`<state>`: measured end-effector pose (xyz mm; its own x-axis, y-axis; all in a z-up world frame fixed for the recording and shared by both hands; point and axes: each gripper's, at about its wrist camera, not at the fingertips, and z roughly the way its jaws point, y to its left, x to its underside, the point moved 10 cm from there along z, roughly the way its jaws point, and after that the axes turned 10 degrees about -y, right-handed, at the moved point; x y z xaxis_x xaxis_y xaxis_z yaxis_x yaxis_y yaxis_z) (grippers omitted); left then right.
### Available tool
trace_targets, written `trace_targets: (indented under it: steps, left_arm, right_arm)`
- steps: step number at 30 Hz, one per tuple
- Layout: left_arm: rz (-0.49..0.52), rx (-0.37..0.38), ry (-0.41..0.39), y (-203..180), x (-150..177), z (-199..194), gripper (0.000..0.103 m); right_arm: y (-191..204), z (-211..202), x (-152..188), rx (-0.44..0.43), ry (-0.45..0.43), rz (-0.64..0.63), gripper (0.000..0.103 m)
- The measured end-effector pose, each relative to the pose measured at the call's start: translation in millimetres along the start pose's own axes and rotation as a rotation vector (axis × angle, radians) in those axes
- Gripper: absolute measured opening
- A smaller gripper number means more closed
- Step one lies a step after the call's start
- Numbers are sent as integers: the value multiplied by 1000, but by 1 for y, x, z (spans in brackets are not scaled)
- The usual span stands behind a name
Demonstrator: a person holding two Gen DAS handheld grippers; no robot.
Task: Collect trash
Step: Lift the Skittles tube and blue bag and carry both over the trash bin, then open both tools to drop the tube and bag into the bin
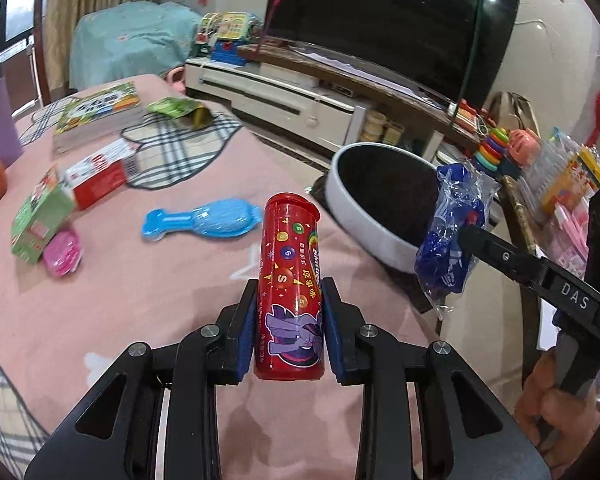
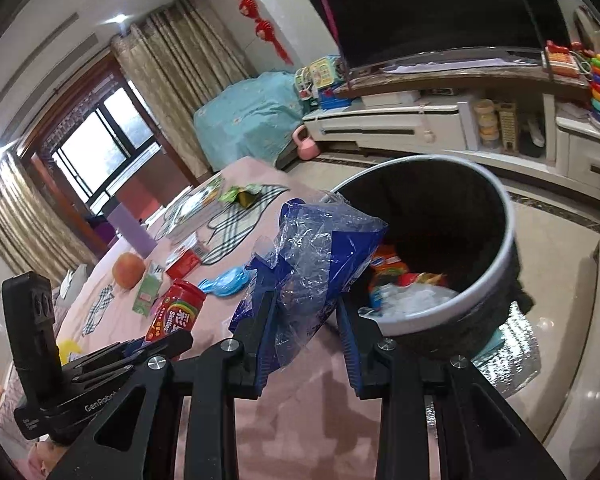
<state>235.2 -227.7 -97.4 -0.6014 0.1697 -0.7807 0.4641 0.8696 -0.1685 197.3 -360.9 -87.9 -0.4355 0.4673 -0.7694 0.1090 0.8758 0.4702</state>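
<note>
The left gripper [image 1: 288, 332] is clamped on a red Skittles tube [image 1: 290, 280], its blue pads pressed to both sides of the tube's lower half; the tube stands nearly upright between the jaws, cap end away from the camera, above the pink tablecloth [image 1: 140, 300]; the right gripper [image 2: 306, 336] pinches a crumpled blue-and-clear plastic wrapper [image 2: 316, 256], which bulges out past the fingertips toward twelve o'clock. In the left wrist view the wrapper hangs at three o'clock from the tube, just beside the white-rimmed bin [image 1: 364, 216]; in the right wrist view the bin [image 2: 496, 280] sits at two o'clock from the wrapper, off the table's edge, with wrappers already lying in its dark bottom. On the cloth, at ten o'clock from the tube, lie a blue plastic blister shell [image 1: 202, 222], a red-and-white carton [image 1: 100, 176], a green carton [image 1: 40, 216] and a pink packet [image 1: 62, 256]; farther off, at eleven o'clock, a green snack bag [image 1: 180, 112] rests beside a book [image 1: 96, 116]; an orange fruit [image 2: 128, 270] sits near the purple cup [image 2: 130, 226].
</note>
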Motion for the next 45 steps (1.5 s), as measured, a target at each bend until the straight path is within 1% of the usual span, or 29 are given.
trace_targets:
  steps: [9,19,30,45]
  left_arm:
    - [49,34,-10,-30,-19,13,28]
    - [92,55,-3,-58,-35,33,28]
    - [122,74,30,-75,-42,58,28]
    - [121,96,70,-86,-47,84,29]
  right_arm:
    - [-28,-1,-12,39,-19,29,30]
    - [-49,3,-27,72,-32,31,30]
    - [-64,19,-30,110,29,-1,31]
    - [-76,28,-36,127,59,-1,34]
